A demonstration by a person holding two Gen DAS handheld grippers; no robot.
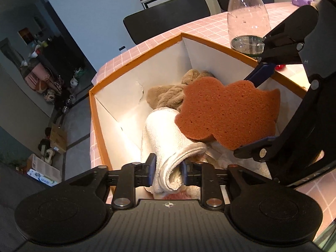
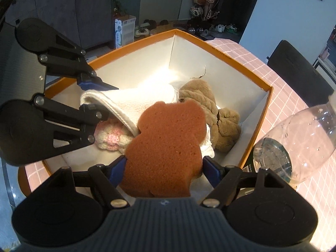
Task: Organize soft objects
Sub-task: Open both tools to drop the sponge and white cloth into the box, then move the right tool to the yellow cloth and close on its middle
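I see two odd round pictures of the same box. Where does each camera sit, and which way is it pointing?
Left wrist view: sits on the left gripper, looking down along its fingers into the orange-rimmed box; its fingers flank a white towel, and the right gripper shows holding the brown sponge.
Right wrist view: sits on the right gripper, looking down into the box from another side; the left gripper shows at the left.
Both share the box, towel, sponge, tan plush toy, clear bottle and pink checked table.
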